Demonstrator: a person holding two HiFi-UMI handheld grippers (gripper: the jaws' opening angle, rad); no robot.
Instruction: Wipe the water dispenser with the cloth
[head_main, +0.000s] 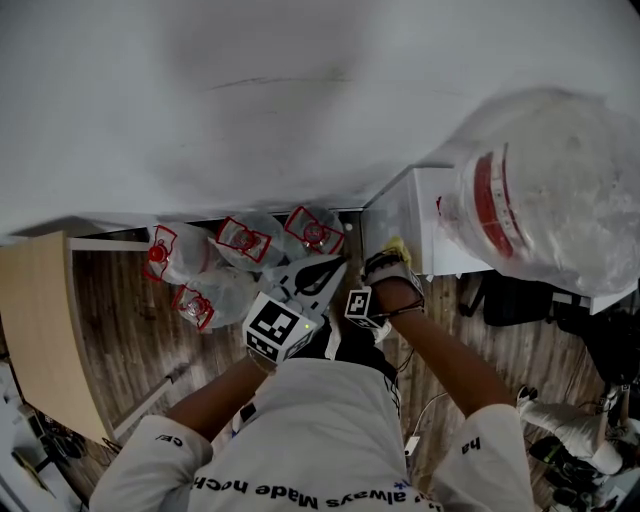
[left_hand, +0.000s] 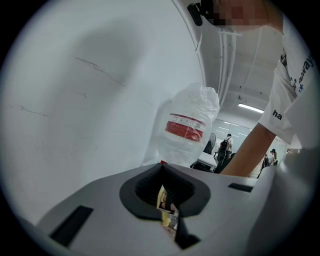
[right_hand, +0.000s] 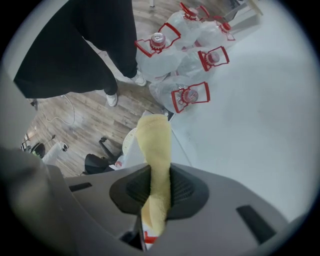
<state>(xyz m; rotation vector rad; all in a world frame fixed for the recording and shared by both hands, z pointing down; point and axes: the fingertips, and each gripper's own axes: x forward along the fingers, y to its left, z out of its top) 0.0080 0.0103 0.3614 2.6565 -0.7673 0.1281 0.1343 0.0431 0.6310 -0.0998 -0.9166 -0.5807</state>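
The right gripper (right_hand: 156, 175) is squeezing the yellow cloth (right_hand: 154, 140) between its jaws. The jaws are closing in tight on the middle of the cloth, so only the cloth is keeping them apart. The rest of the cloth is sticking out past the jaws, long and folded thin. The water dispenser (head_main: 425, 215) is the white box standing by the white wall (head_main: 250, 90). The far end of the cloth is sitting right at the left front corner of the water dispenser, close under its top. I cannot tell if it is pressing on it. The left gripper (left_hand: 161, 172) is keeping its jaws pushed together, and nothing is sitting between them. It is hanging just to the left of the water dispenser, beside the right gripper, and it is pointing at the wall. It is not touching the water dispenser. A big bottle (head_main: 545, 190) is sitting on top of the water dispenser. A clear plastic bag is covering it, and a red band is going around it. I cannot tell how much water is inside. Four smaller clear bottles (head_main: 243, 242) with red handles are lying in a bunch on the wooden floor (head_main: 120, 300), to the left of the water dispenser and up against the wall. I cannot tell if anything is in them.
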